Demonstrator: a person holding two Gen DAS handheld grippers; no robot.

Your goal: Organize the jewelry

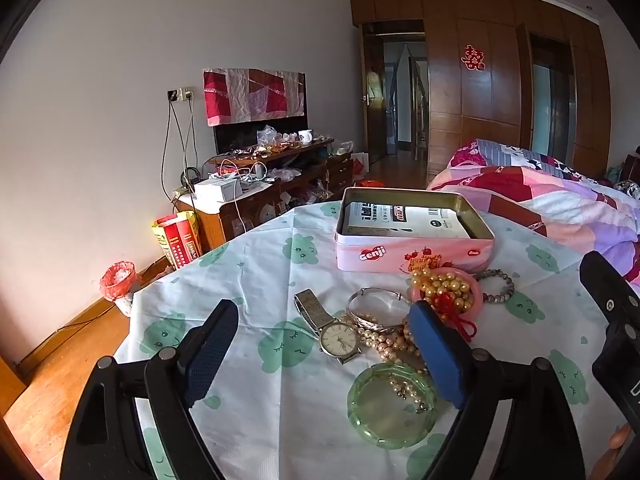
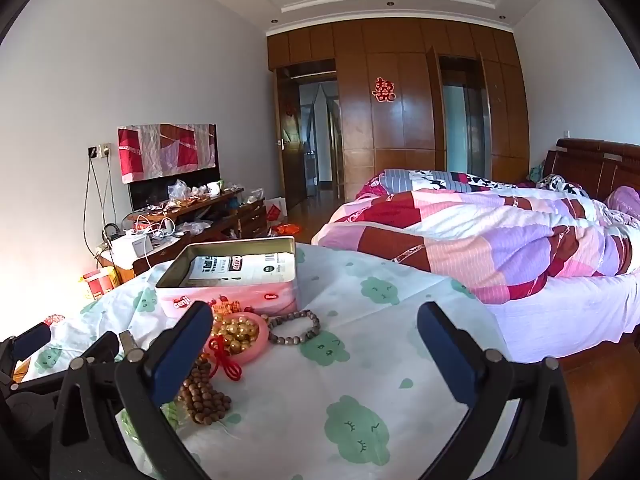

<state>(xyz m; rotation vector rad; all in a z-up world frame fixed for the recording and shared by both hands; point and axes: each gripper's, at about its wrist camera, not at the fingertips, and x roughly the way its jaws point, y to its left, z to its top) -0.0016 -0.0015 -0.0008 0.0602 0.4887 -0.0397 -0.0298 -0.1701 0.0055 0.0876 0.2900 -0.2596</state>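
Left wrist view, left to right: left gripper [image 1: 324, 354] jaws spread wide, nothing held. Wristwatch [image 1: 334, 330] frame centre on tablecloth [image 1: 248, 264], silver bangle [image 1: 378, 308] just right of it, green glass dish [image 1: 390, 408] lower centre. Pink tin [image 1: 414, 236] upper centre, open.

Right wrist view: right gripper [image 2: 316, 350] fully open, empty. Gold beads [image 2: 236, 334] in pink bangle [image 2: 256, 352] behind left finger, wooden bead strand [image 2: 206, 398] below, possibly touching finger; grey bead bracelet [image 2: 294, 326] centre.

Both grippers' [image 1: 324, 356] [image 2: 314, 354] jaws apparently wide, empty.
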